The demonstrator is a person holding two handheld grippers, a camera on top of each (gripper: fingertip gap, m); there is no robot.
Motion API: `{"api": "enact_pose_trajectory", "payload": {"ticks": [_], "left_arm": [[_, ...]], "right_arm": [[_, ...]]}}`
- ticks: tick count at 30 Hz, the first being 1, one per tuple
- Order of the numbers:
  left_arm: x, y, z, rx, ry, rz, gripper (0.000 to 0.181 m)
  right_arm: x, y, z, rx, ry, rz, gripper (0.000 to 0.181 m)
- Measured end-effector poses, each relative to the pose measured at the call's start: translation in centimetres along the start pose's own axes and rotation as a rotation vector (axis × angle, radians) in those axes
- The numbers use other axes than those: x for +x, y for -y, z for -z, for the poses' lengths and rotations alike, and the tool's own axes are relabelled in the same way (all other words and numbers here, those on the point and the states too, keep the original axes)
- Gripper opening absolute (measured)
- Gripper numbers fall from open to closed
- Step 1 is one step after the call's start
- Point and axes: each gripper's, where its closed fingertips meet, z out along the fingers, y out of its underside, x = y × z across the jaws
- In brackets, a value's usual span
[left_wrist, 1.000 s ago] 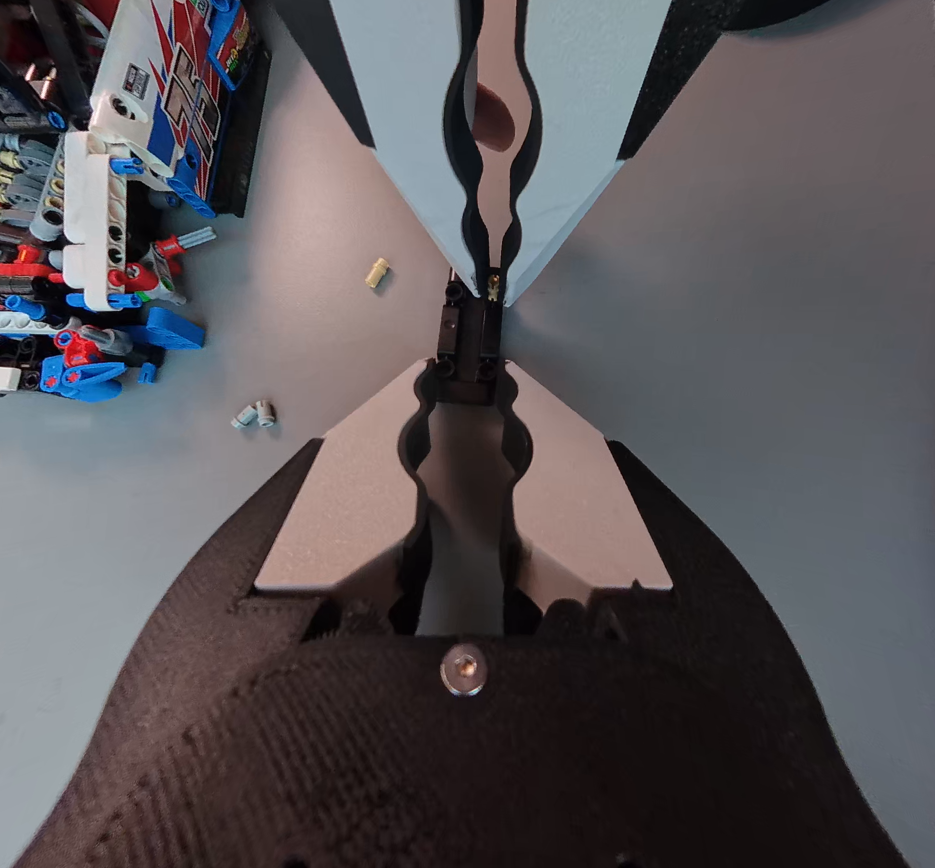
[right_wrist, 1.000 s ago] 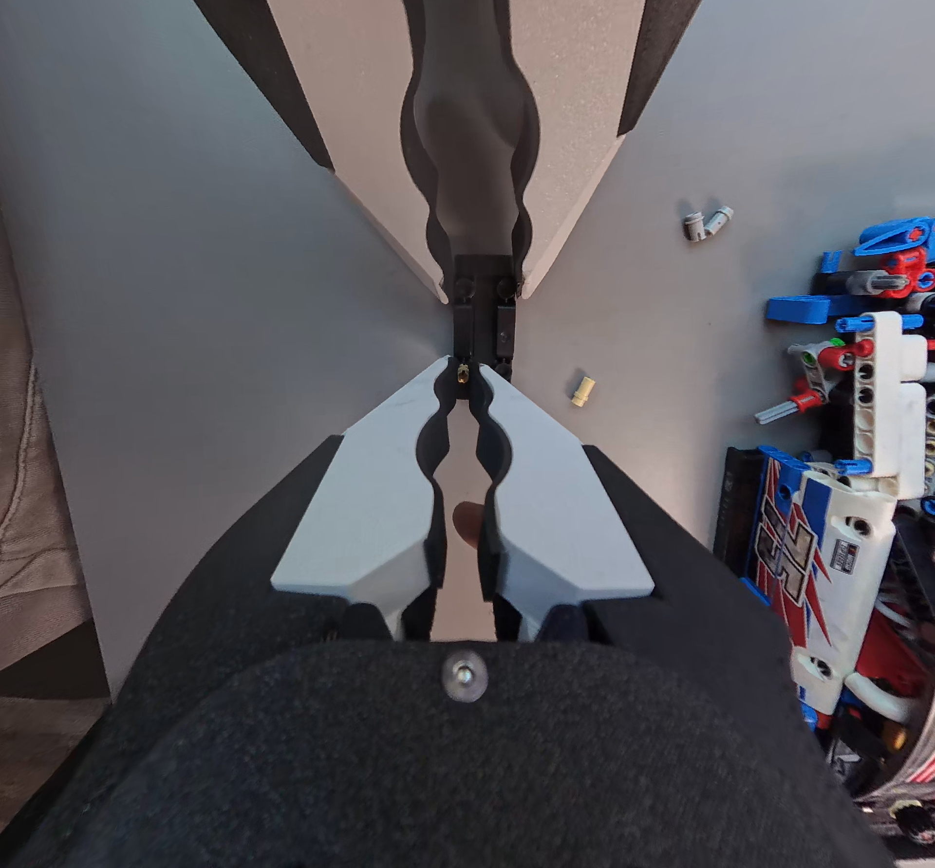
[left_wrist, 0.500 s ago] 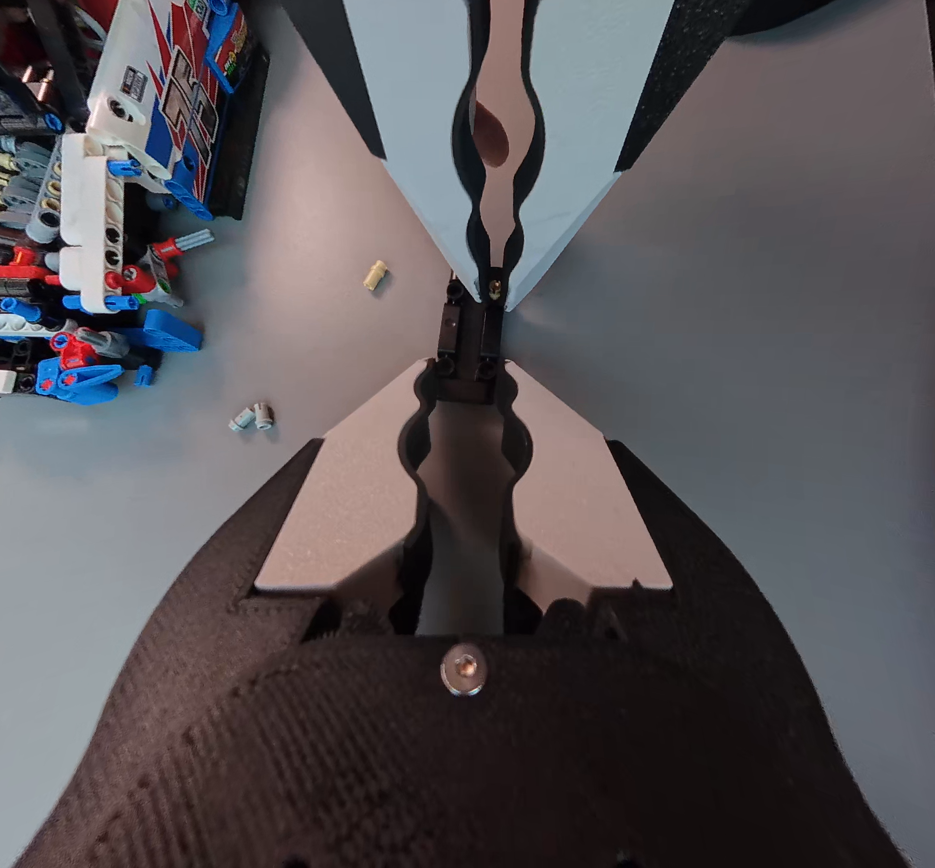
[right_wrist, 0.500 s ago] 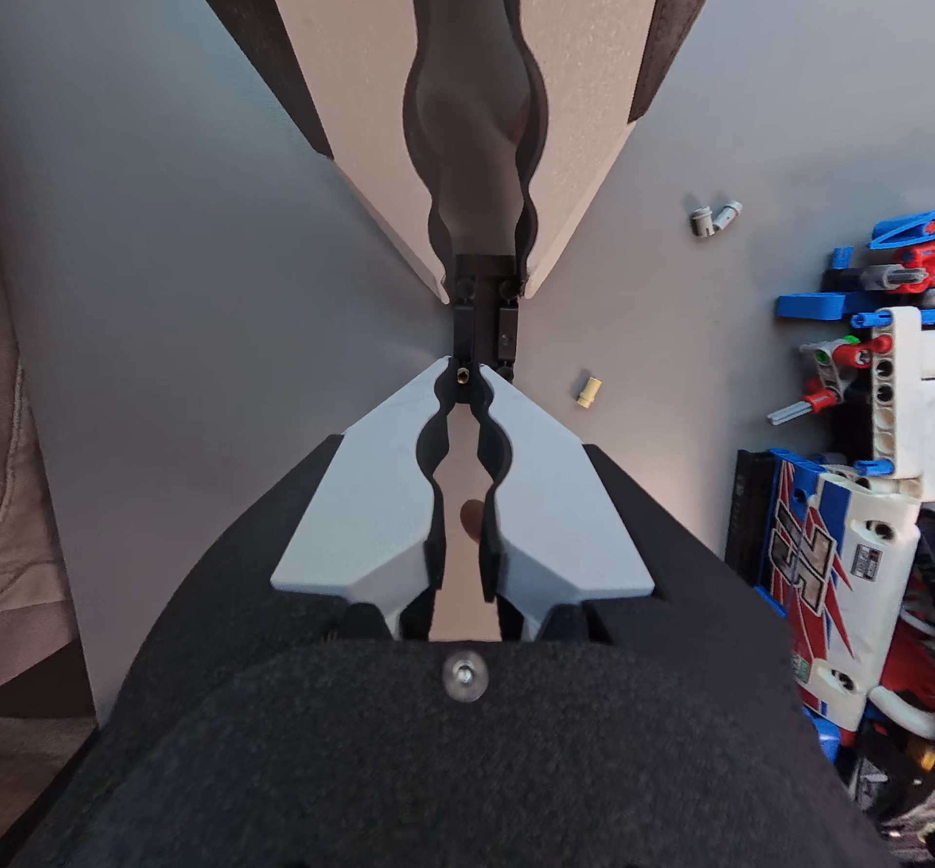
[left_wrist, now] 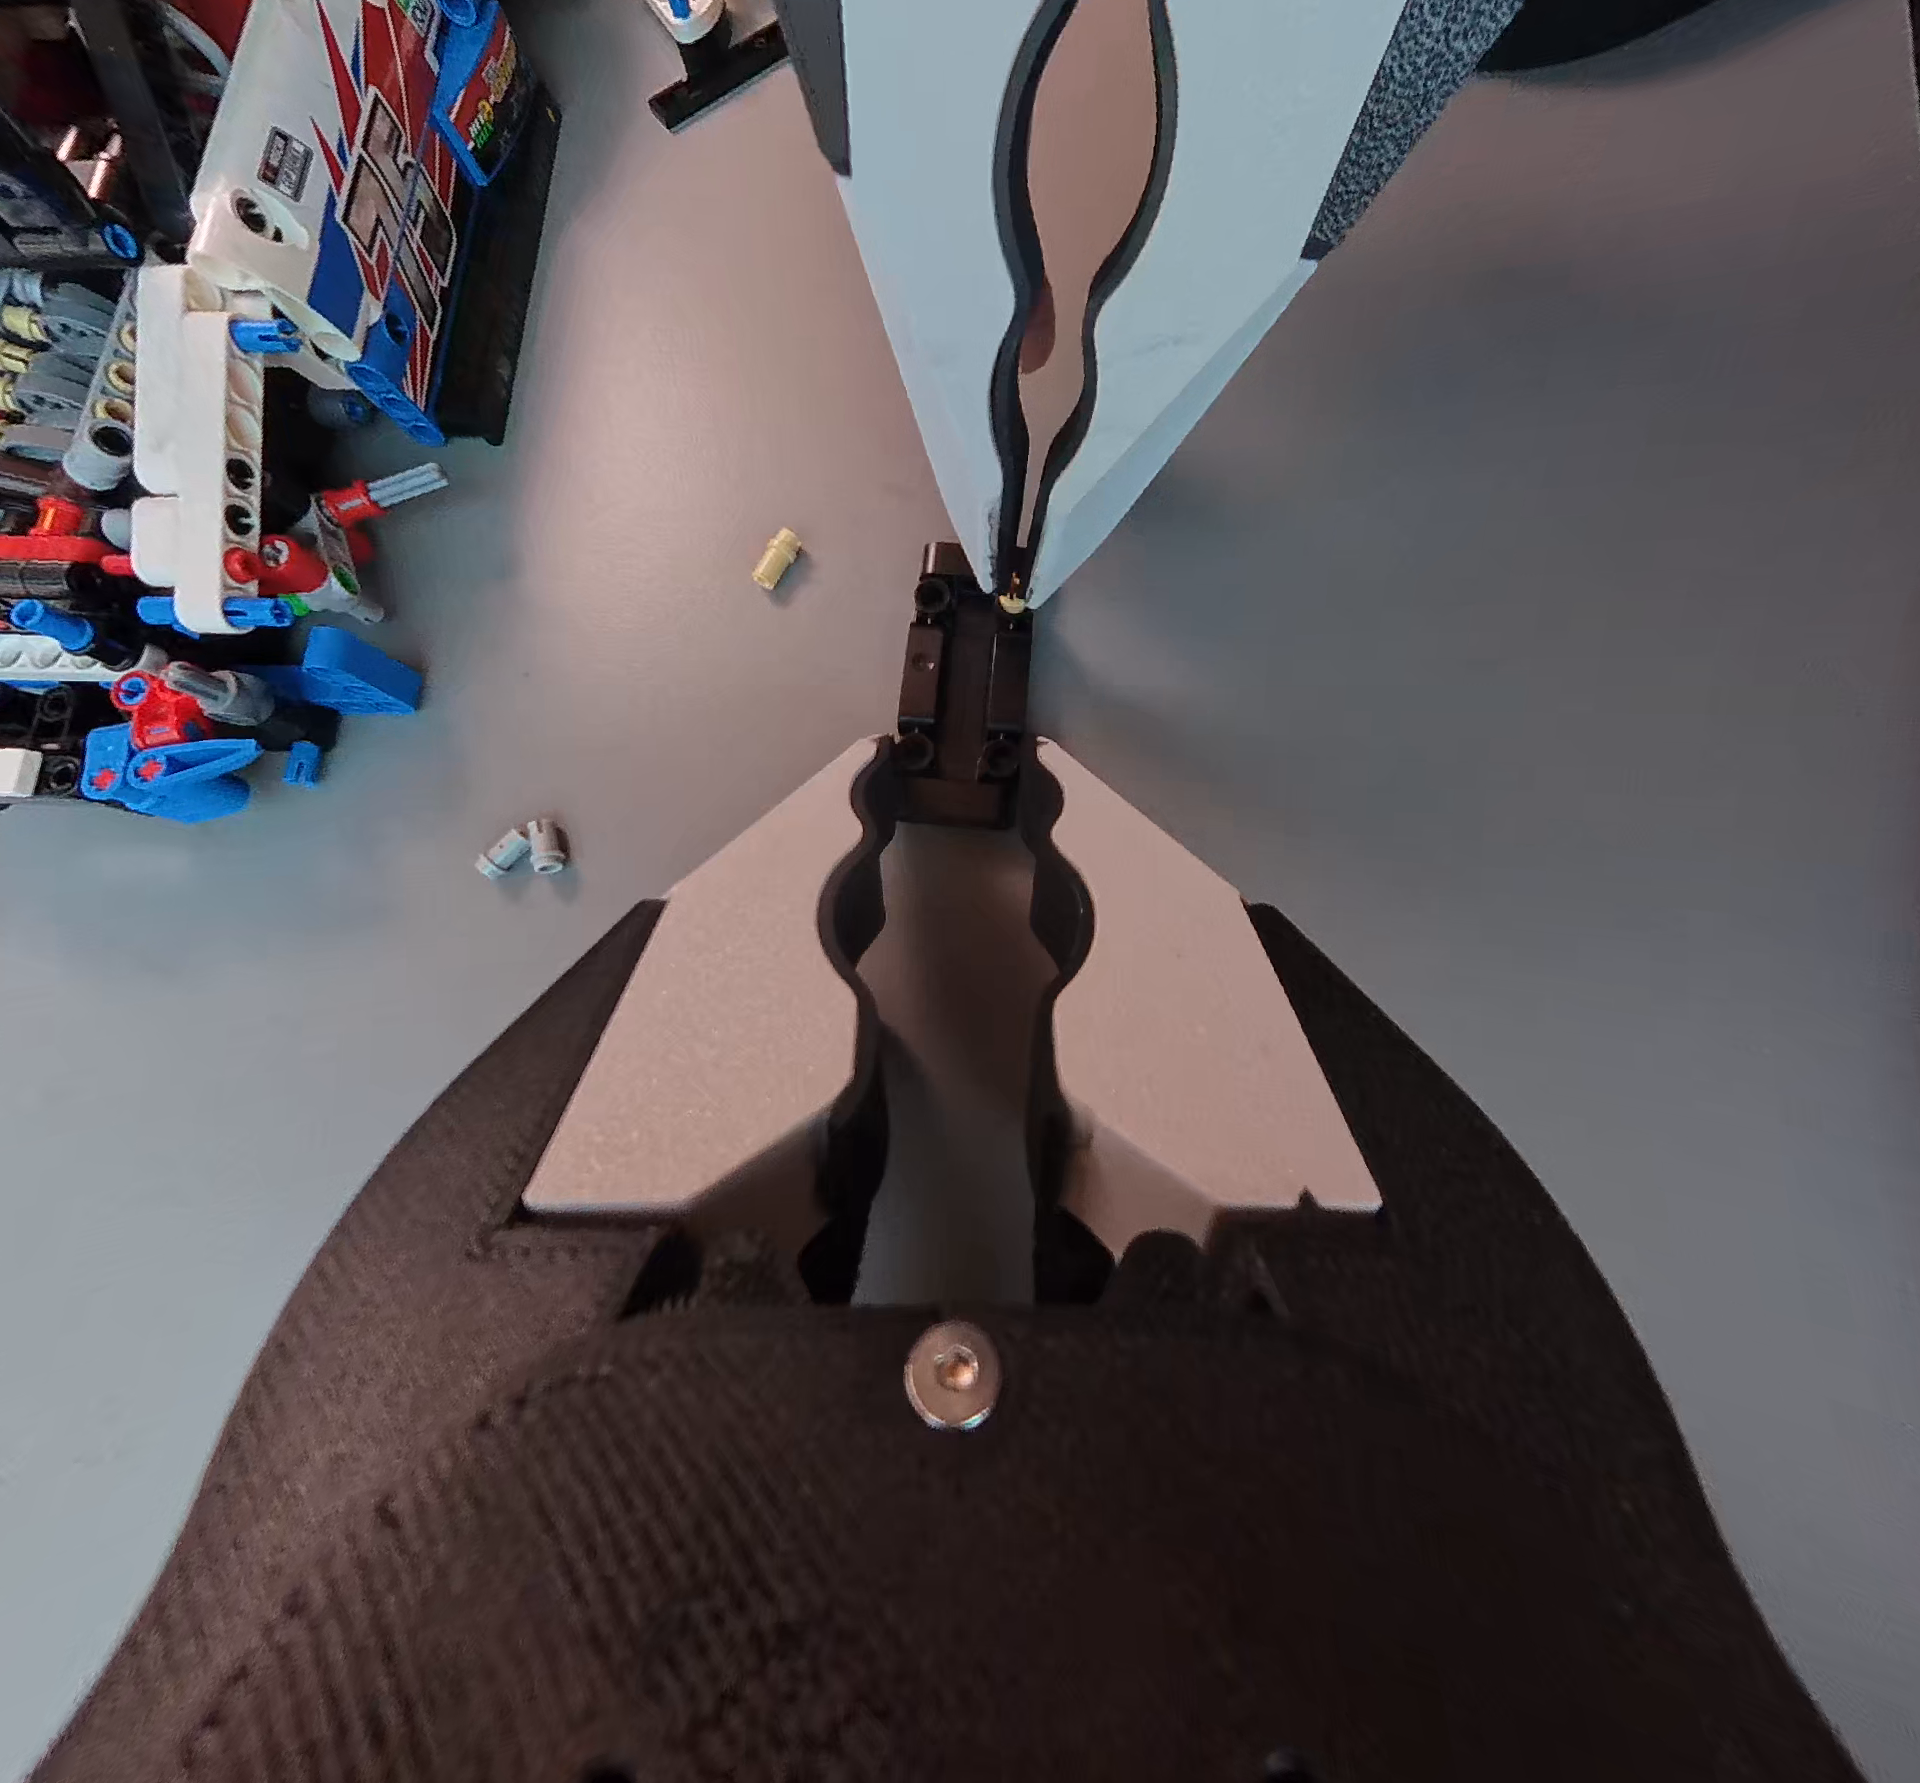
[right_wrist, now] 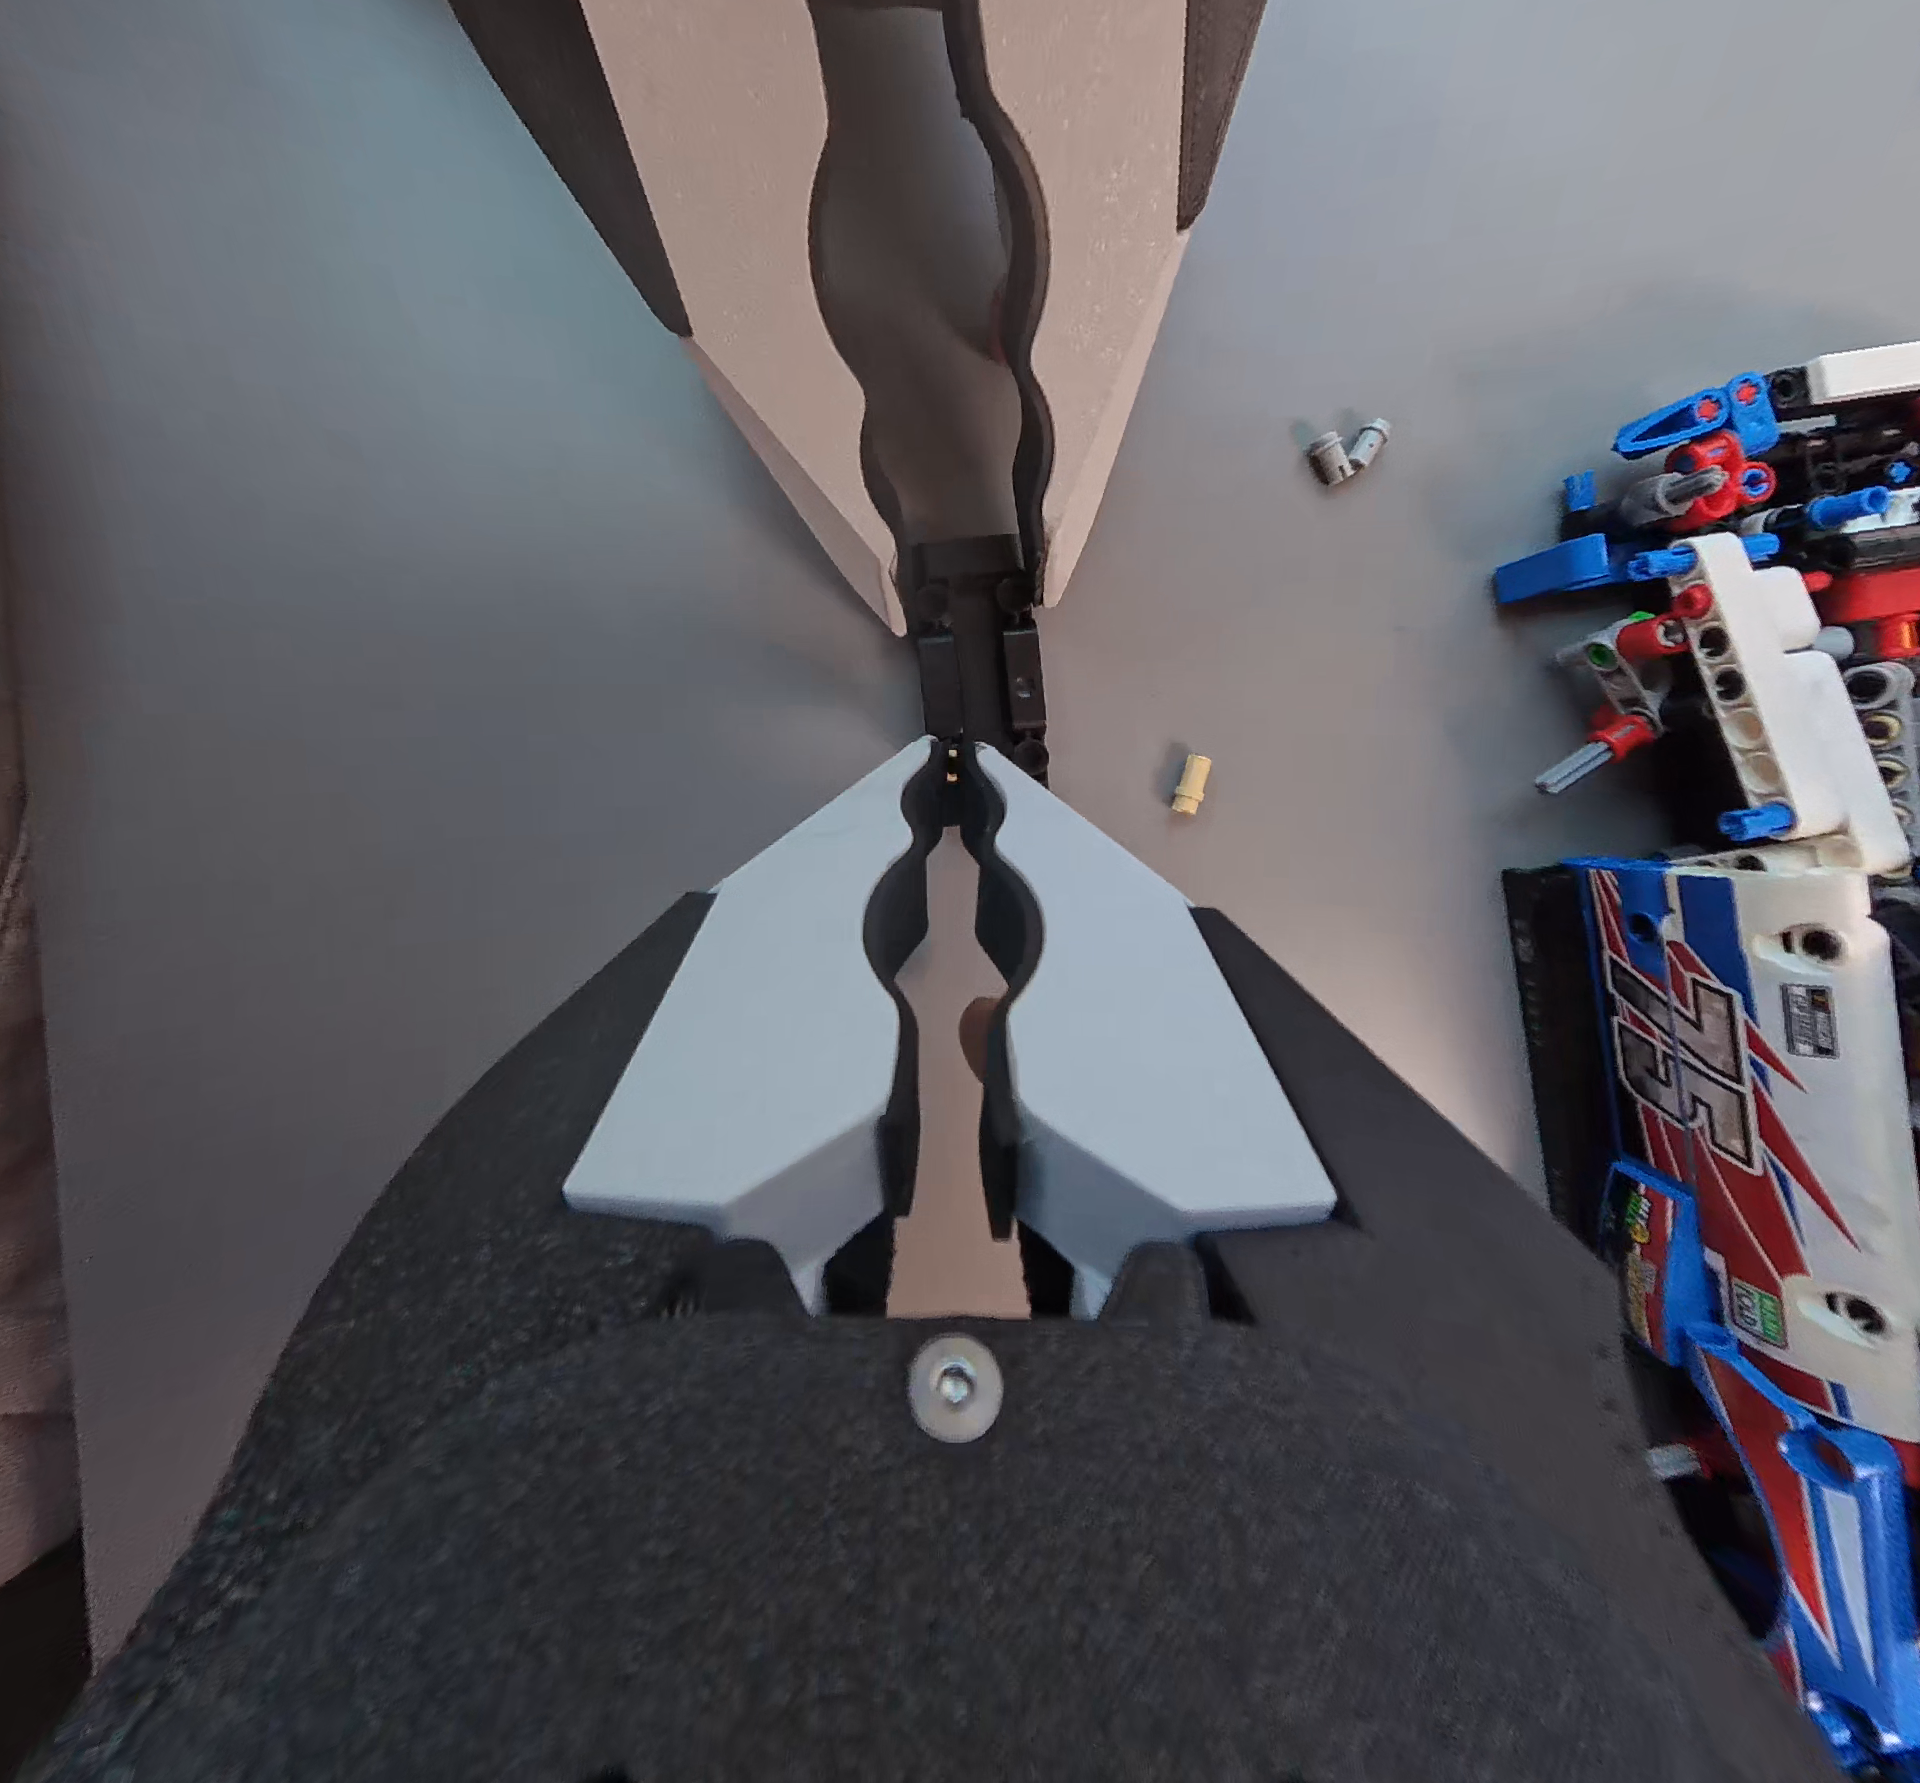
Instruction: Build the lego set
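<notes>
Both grippers' jaws pinch one black piece.

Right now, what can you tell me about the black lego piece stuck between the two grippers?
The black lego piece looks like shiny plastic: two short bars side by side, joined at one end, with small round holes and pegs at their ends. It is held just above the grey table. The left gripper is shut on its joined end. The right gripper meets its other end, pinching a tiny tan pin at one bar's tip. Nothing else touches it.
</notes>
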Motion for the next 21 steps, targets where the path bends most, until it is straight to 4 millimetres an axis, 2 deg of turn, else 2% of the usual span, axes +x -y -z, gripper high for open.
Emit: {"api": "enact_pose_trajectory", "payload": {"ticks": [6, 9, 12, 14, 17, 19, 21], "left_arm": [[0.0, 0.0, 0.0, 0.001, 0.0, 0.003, 0.022], [0.0, 0.0, 0.0, 0.0, 0.005, 0.002, 0.022], [0.0, 0.0, 0.0, 0.002, 0.005, -0.002, 0.021], [-0.1, 0.1, -0.1, 0.007, 0.009, -0.009, 0.021], [-0.1, 0.1, -0.1, 0.013, 0.01, -0.008, 0.022], [-0.1, 0.1, -0.1, 0.015, 0.014, -0.007, 0.021], [-0.2, 0.2, -0.2, 0.021, 0.016, -0.001, 0.021]], "right_arm": [[-0.1, -0.4, -0.2, -0.065, 0.047, -0.026, 0.0], [0.2, 0.1, -0.1, 0.012, 0.051, -0.041, 0.0], [3.4, 1.3, 1.3, 0.169, -0.027, -0.216, 0.003], [4.7, 0.1, 1.2, 0.118, -0.071, -0.223, 0.009], [4.6, -1.0, 0.0, 0.066, -0.065, -0.214, 0.013], [4.8, -1.2, -0.7, 0.046, -0.079, -0.201, 0.012], [5.0, -1.3, -0.9, 0.031, -0.092, -0.169, 0.003]]}}
